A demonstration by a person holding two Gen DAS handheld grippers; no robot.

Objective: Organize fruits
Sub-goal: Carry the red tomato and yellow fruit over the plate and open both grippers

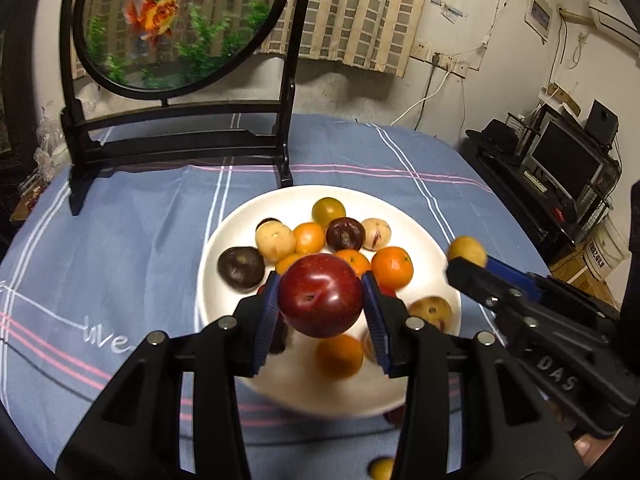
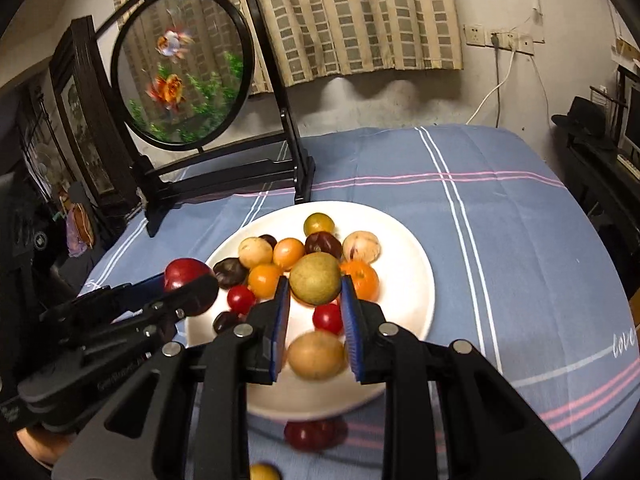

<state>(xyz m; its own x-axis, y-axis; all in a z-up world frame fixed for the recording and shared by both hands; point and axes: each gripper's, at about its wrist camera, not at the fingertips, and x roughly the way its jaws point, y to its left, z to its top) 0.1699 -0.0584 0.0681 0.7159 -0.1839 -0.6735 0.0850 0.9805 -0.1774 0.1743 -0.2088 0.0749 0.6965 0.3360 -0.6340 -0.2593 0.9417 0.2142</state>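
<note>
The left gripper [image 1: 320, 300] pinches a red plum [image 1: 321, 295] between its blue pads, at the centre of the left wrist view and above the near half of the white plate [image 1: 432, 216]. The right gripper [image 2: 315, 296] pinches a tan round fruit [image 2: 315, 279] likewise, at the centre of its own view, above the plate's fruit pile. Both fruits hang clear of the plate.

The plate sits on a blue striped tablecloth [image 2: 500, 220], holding small oranges [image 1: 392, 268], dark plums [image 1: 241, 269] and pale fruits [image 1: 275, 242].

The right wrist view alone shows red cherry tomatoes [image 2: 241, 299] on the plate, a red fruit [image 2: 314, 434] on the cloth just below the plate's near rim, and a framed picture [image 2: 80, 120] at the upper left. The left wrist view alone shows a monitor and speaker [image 1: 568, 156] at the right edge. Both show the round goldfish screen [image 1: 180, 20] in its black stand behind the plate.
</note>
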